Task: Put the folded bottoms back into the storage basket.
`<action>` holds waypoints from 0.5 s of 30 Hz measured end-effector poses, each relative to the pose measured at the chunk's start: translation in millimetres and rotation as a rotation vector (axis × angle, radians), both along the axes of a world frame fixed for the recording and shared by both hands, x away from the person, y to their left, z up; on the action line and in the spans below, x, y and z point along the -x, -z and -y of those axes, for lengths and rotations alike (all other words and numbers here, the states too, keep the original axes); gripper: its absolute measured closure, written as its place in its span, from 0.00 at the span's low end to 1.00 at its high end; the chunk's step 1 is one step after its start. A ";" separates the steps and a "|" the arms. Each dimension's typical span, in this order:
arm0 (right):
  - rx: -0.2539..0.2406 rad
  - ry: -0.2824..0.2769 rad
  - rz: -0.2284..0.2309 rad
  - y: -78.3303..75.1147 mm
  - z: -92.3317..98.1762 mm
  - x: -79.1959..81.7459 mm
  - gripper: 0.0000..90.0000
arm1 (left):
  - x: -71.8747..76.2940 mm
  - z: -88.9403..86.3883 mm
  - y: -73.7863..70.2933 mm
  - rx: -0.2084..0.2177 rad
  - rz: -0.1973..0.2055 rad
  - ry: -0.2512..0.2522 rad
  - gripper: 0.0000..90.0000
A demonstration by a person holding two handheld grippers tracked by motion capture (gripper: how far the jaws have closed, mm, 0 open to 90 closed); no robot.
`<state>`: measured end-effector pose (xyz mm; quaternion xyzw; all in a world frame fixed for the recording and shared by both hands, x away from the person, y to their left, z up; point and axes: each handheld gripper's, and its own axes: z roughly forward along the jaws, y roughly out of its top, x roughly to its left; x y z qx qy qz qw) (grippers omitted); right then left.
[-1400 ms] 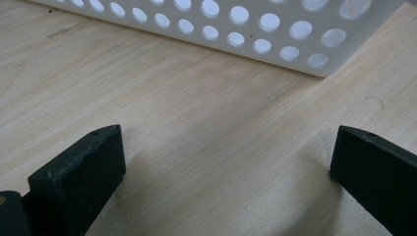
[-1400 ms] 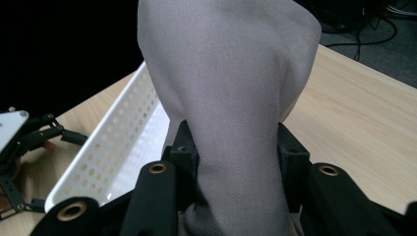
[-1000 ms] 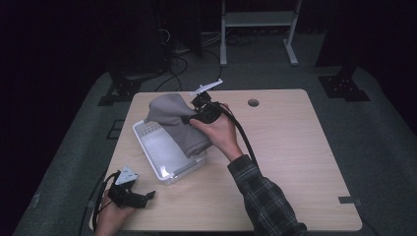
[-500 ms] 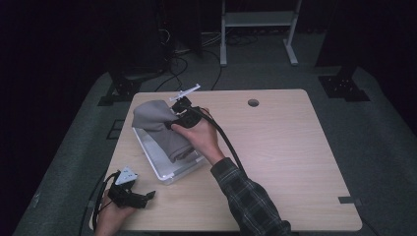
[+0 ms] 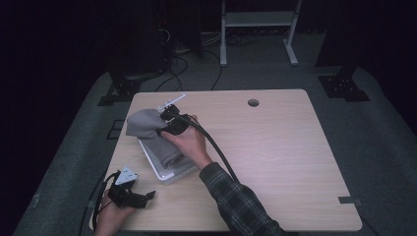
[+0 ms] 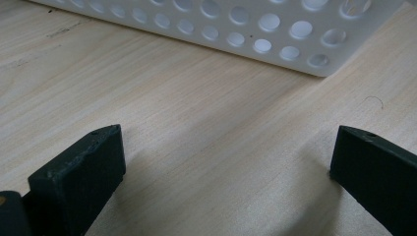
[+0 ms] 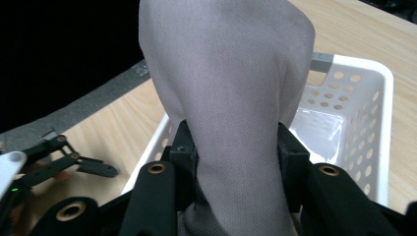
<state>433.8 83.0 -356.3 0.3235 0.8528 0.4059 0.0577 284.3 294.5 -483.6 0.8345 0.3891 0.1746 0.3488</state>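
A: Right gripper (image 5: pixel 164 118) over the far-left part of the tabletop (image 5: pixel 275 147). Its jaws are clamped on a grey cloth (image 5: pixel 145 125). The right gripper view has the cloth (image 7: pixel 231 98) pinched between both black pads, rising in a thick fold past them.

B: Where does the cloth sit against the basket?

A: Partly above, partly in it. White perforated basket (image 5: pixel 169 172), left of centre on the tabletop. From the high view the cloth bunches over the basket's far-left end and trails down into it under the person's hand. In the right gripper view the basket (image 7: pixel 359 88) lies right behind the fold, floor bare on the right side, round holes along the walls.

B: Left gripper?

A: Left gripper (image 5: pixel 142 196) at the near-left corner of the tabletop, held low in the person's left hand, grey three-cornered plate on top. Jaws stand wide apart, nothing between them. The left gripper view has bare wood between the two black jaw tips, and the basket's holed wall (image 6: pixel 236 24) across the top, apart from the jaws.

B: Do the two grippers meet?

A: No, well apart. The right gripper view catches the left gripper (image 7: pixel 93 169) at lower left, on the wood beside the basket.
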 end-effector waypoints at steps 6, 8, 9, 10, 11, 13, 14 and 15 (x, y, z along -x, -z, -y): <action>0.015 0.020 -0.014 12.6 -1.6 -4.8 0.67 | -0.1 -0.3 -0.2 -0.004 -0.001 0.003 0.00; 0.020 0.019 -0.021 17.6 -3.3 -5.2 0.67 | -0.1 -0.2 -0.1 -0.003 -0.001 0.002 0.00; 0.025 0.018 -0.024 20.1 -4.0 -5.5 0.67 | -0.1 -0.2 0.0 -0.003 0.000 0.003 0.00; 0.028 0.018 -0.026 22.5 -4.8 -6.0 0.67 | -0.1 -0.1 0.0 -0.002 0.000 0.002 0.00; 0.030 0.020 -0.029 24.8 -5.7 -6.4 0.67 | -0.1 -0.1 0.1 -0.002 0.000 0.002 0.00; 0.044 0.020 -0.035 29.1 -7.0 -7.6 0.67 | -0.1 -0.3 -0.1 -0.004 -0.001 0.003 0.00; 0.049 0.024 -0.035 31.2 -8.1 -8.1 0.67 | -0.1 -0.2 -0.1 -0.003 -0.002 0.003 0.00; 0.058 0.025 -0.034 33.1 -9.0 -8.6 0.66 | -0.1 -0.2 -0.1 -0.004 -0.002 0.003 0.00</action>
